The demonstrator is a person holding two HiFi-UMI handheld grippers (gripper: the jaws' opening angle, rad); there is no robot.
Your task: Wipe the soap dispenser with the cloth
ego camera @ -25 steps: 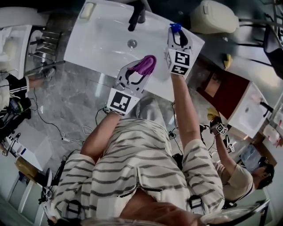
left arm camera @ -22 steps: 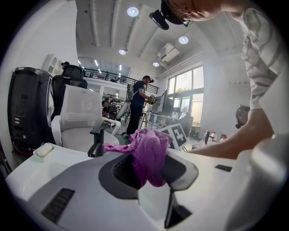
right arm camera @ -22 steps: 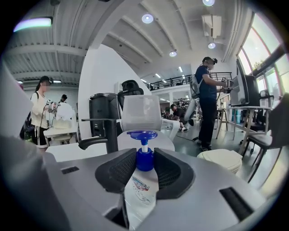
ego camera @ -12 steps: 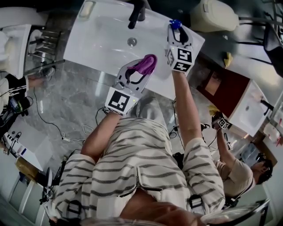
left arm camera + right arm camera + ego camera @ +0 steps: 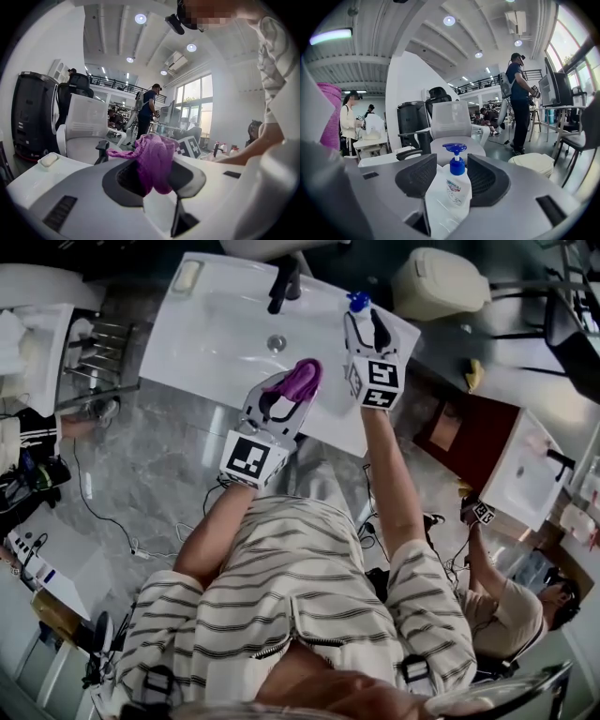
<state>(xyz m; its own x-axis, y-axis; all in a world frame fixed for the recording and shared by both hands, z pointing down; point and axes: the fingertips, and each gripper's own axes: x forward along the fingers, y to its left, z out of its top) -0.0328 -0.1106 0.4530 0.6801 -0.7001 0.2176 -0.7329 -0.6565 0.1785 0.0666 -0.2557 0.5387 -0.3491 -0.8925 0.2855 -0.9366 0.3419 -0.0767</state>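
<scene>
The soap dispenser [image 5: 357, 302] [image 5: 453, 187], a clear bottle with a blue pump, stands upright at the right end of the white washbasin top [image 5: 216, 324]. My right gripper [image 5: 362, 326] [image 5: 449, 180] has a jaw on either side of it. Those jaws are opening, and the pads look just clear of the bottle. A purple cloth [image 5: 302, 381] [image 5: 157, 157] hangs bunched between the jaws of my left gripper [image 5: 296, 388] [image 5: 157, 176], which is shut on it. That gripper hovers over the basin's near edge, left of the dispenser.
A dark tap [image 5: 284, 282] and a drain [image 5: 275, 343] sit in the basin, with a soap bar [image 5: 187, 276] at its far left corner. A beige toilet seat [image 5: 441, 282] lies beyond the dispenser. Another person works at the lower right [image 5: 502, 601].
My right gripper's jaws have spread apart around the dispenser and the gripper has drawn back slightly. My left gripper has stayed put with the cloth.
</scene>
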